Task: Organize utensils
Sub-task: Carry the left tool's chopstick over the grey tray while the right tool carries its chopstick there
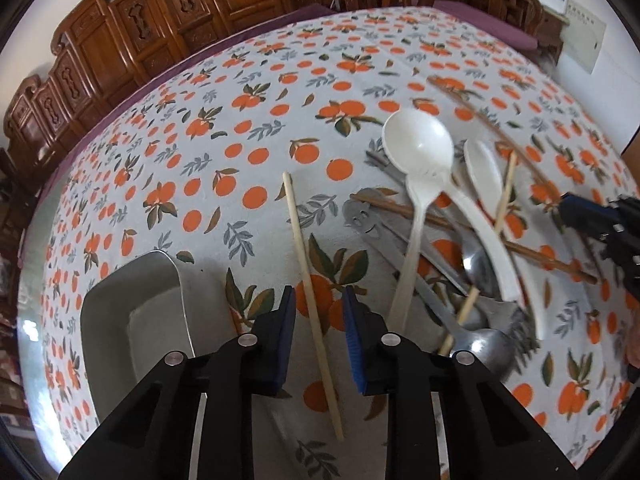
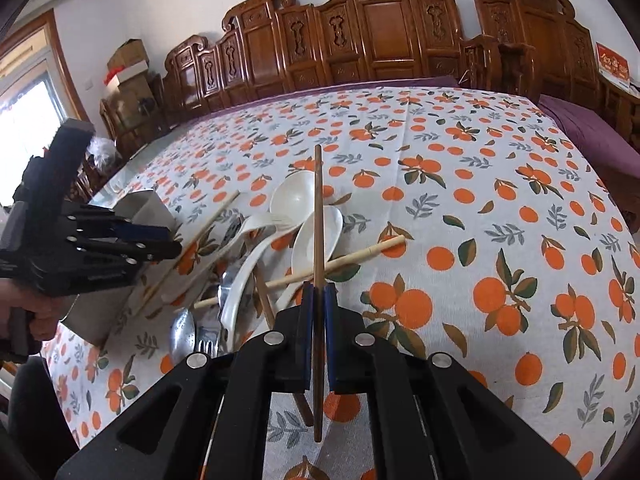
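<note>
A pale wooden chopstick [image 1: 304, 248] lies on the orange-print tablecloth, and my left gripper [image 1: 319, 292] straddles it, open, with a gap on each side of the stick. My right gripper [image 2: 319, 286] is shut on a dark brown chopstick [image 2: 318, 208], which is lifted above the pile and points away from me. The pile holds white plastic spoons [image 1: 418, 144], metal spoons [image 1: 488, 348], a fork and more chopsticks, all crossed over one another. A metal tray [image 1: 132, 312] sits just left of my left gripper.
Carved wooden chairs [image 2: 384, 32] line the far side of the table. A purple cloth [image 2: 580, 128] shows under the tablecloth's right edge. A hand [image 2: 36, 312] holds the left gripper at the left of the right wrist view.
</note>
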Tool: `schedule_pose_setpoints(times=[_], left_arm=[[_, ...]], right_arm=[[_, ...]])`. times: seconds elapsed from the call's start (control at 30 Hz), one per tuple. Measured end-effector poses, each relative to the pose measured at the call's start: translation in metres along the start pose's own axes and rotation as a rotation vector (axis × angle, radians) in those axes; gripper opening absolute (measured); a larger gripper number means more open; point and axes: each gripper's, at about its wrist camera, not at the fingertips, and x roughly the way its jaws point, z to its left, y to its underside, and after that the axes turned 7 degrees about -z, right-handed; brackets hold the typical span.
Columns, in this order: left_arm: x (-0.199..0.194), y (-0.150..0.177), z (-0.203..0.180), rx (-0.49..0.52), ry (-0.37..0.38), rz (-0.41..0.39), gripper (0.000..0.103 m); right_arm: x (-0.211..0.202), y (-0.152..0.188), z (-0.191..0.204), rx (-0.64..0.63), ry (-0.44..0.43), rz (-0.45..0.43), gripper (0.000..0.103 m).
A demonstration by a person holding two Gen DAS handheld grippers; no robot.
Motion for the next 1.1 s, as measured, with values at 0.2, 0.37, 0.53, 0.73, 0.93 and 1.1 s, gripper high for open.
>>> schedule_pose_setpoints(times=[0.2, 0.37, 0.53, 0.73, 0.93, 1.1], left_arm=[[0.015, 0.0, 0.0, 0.014, -0.021, 0.049, 0.016], [0.018, -0.001, 0.002, 0.006, -0.008, 0.059, 0.012], [0.013, 0.002, 0.0, 0.012, 0.013, 0.053, 0.004], [-0.019, 0.013, 0.005, -0.012, 0.041, -0.024, 0.004], [-0.065, 0.023, 0.015, -0.044, 0.075, -0.132, 0.004], [-0.095, 0.035, 0.034, -0.083, 0.107, -0.199, 0.004]], right_arm=[[-0.001, -0.001, 0.004, 0.001, -0.006, -0.009, 0.007], [-0.002, -0.003, 0.01, -0.007, -0.016, -0.01, 0.007], [-0.003, -0.004, 0.015, -0.015, -0.011, -0.006, 0.007], [-0.007, -0.007, 0.027, -0.032, -0.012, -0.007, 0.007], [-0.009, -0.01, 0.044, -0.046, -0.003, 0.005, 0.007], [-0.009, -0.015, 0.061, -0.063, -0.004, 0.002, 0.006]])
